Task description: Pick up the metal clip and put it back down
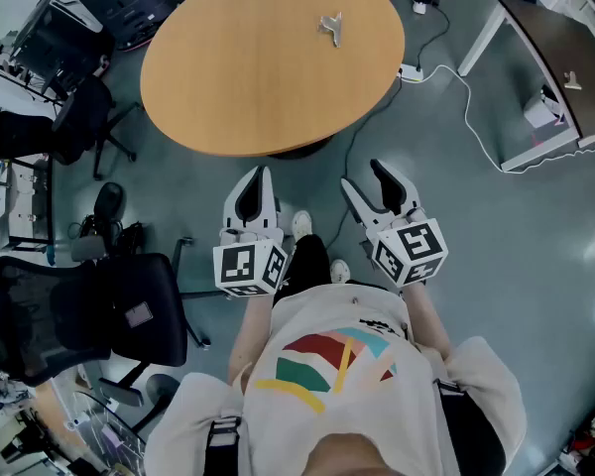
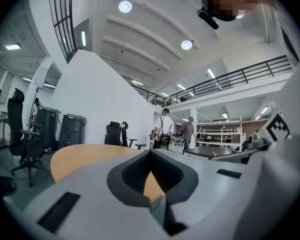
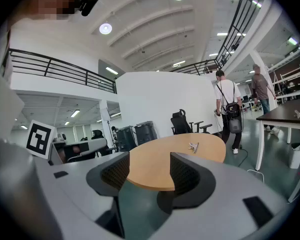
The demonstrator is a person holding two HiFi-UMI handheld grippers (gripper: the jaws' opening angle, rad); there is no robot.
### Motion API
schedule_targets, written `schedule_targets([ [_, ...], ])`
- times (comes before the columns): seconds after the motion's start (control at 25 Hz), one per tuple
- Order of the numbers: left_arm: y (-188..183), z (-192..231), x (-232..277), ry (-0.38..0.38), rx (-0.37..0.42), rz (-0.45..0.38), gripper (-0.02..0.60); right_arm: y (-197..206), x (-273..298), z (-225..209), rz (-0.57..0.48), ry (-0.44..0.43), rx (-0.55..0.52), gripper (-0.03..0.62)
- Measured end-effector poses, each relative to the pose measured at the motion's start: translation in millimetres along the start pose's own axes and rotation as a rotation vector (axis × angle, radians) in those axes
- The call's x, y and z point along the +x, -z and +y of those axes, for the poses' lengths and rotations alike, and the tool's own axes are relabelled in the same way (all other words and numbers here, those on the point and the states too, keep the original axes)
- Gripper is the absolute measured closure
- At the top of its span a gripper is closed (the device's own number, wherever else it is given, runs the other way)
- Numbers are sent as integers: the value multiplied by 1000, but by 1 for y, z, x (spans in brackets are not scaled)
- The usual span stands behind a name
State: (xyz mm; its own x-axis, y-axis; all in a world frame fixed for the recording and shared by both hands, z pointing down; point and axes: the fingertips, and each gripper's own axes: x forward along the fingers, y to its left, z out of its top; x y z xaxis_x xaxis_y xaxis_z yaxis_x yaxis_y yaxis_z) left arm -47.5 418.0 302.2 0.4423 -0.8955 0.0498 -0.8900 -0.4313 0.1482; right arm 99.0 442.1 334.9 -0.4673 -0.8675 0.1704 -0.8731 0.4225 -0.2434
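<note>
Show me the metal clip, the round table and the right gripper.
metal clip (image 1: 331, 27): head view, middle of the clip.
round table (image 1: 238, 77): head view, bare part of its top.
right gripper (image 1: 361, 175): head view, midway between its open fingertips.

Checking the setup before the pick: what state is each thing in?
Clip: lying flat on the table, no gripper touching it.
Table: bears only the clip.
Left gripper: shut, empty, short of the table.
Right gripper: open, empty, short of the table.
Black chair: nobody in it.
</note>
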Motion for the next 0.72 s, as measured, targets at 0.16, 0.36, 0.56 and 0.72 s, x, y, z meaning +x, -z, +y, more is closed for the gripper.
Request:
schedule_targets([
  [0.16,3,11,34,25,-4,-20,540,2,25,-20,0,11,-10,361],
  [0.36,4,36,98,55,-21,-27,540,-4,74,-51,11,41,1,361],
  [0.56,-13,84,186,78,-39,-28,539,-32,161,-86,30,58,1,362],
  [0.72,-23,132,254,95,-44,-7,539,-55,244,-101,53,2,1,362],
])
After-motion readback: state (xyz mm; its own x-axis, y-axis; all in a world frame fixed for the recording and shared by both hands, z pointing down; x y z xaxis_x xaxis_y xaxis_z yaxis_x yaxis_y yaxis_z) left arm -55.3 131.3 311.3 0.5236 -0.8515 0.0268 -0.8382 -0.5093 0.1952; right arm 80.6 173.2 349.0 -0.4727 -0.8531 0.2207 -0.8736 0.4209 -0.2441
